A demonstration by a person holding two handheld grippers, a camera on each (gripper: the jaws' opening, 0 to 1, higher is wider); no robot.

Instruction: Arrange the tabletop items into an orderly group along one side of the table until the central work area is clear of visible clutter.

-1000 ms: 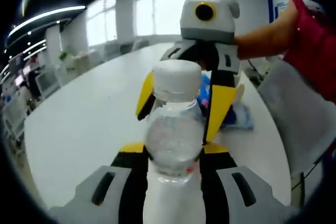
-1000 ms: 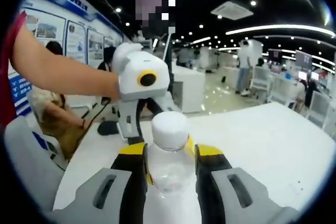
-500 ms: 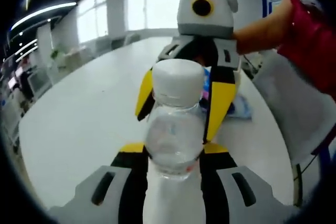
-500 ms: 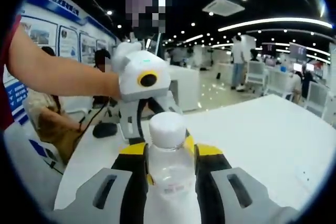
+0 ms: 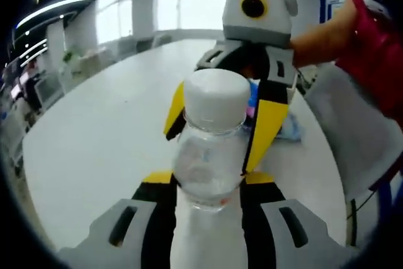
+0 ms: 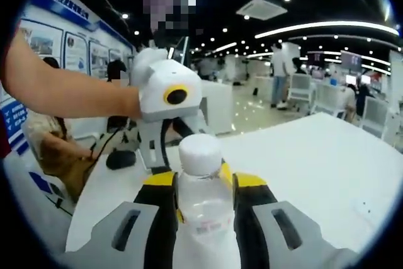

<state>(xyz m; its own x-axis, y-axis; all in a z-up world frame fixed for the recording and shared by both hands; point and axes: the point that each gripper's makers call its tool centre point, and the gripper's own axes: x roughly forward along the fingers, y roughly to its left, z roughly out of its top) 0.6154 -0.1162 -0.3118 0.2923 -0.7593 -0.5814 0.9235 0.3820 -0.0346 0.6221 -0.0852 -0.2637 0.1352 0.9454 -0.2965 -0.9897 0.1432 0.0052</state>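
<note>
Both at it: the left gripper (image 5: 208,184) and right gripper (image 6: 203,187) each clamp the clear plastic white-capped bottle (image 5: 210,149) above the white table (image 5: 107,130). Opposing tugs could twist it loose.

table (image 5: 107,124) left of the bottle (image 5: 211,149) is bare and wide; passage open there. ahead, the right gripper (image 5: 217,124) straddles the bottle and blocks the forward path; a blue packet (image 5: 291,131) lies just behind it. in the right gripper view the left gripper (image 6: 165,155) blocks ahead; table (image 6: 327,155) to the right is open.
</note>
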